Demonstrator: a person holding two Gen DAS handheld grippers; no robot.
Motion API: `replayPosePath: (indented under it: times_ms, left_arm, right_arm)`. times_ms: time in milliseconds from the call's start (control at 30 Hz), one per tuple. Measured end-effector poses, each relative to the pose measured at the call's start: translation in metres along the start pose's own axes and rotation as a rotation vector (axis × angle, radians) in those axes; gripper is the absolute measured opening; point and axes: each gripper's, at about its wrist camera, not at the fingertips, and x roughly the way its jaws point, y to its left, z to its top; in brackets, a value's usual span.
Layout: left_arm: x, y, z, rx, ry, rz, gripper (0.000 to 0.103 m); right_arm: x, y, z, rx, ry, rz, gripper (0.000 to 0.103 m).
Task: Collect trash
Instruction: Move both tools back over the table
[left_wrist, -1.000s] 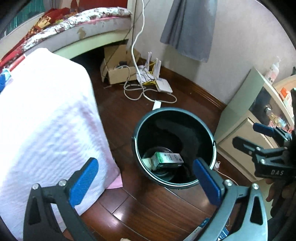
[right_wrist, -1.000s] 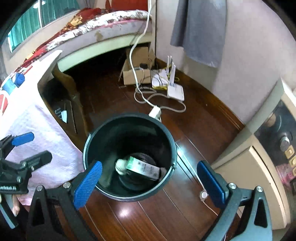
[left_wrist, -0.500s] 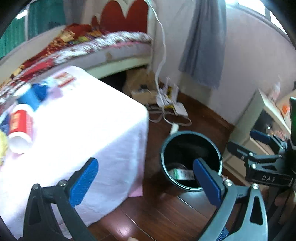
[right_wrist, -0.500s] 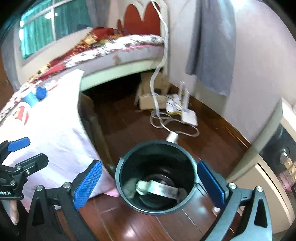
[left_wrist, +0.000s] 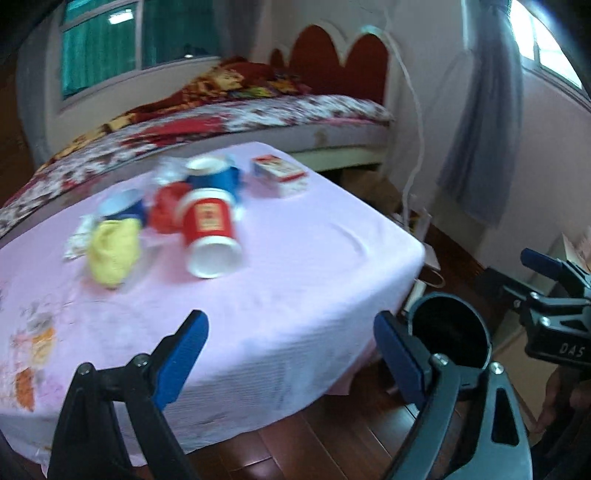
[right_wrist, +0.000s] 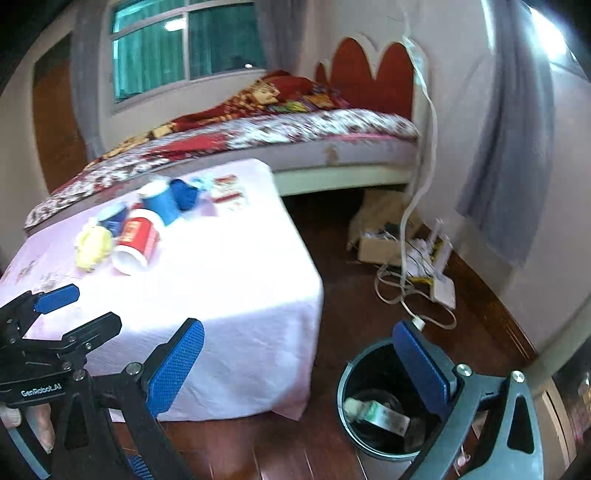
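I see my left gripper (left_wrist: 290, 354) with its blue-padded jaws spread wide, holding nothing, hanging over the near edge of the pink-clothed table (left_wrist: 295, 258). My right gripper (right_wrist: 295, 365) is equally wide apart and empty. The trash sits on the cloth: a tipped red paper cup (left_wrist: 210, 232), blue cups (left_wrist: 214, 177), a crumpled yellow wrapper (left_wrist: 112, 251). The dark round bin (right_wrist: 376, 406) on the floor holds a green-and-white carton (right_wrist: 384, 415).

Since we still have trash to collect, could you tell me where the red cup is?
The red cup lies on its side on the pink-covered table, beside the yellow wad, with blue cups behind.
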Motion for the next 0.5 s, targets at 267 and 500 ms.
replayPosePath:
  times_ms: [267,500]
  left_arm:
    - [-0.025,0.042,-0.006,-0.054,-0.053,0.078,0.091]
    - [-0.035,0.077,-0.018,-0.095,-0.065,0.128,0.091]
  right_arm:
    - [-0.002,0.053,0.016,-0.069,-0.018,0.062,0.103]
    - [0.003,0.089,0.019,-0.107,-0.009,0.126,0.103]
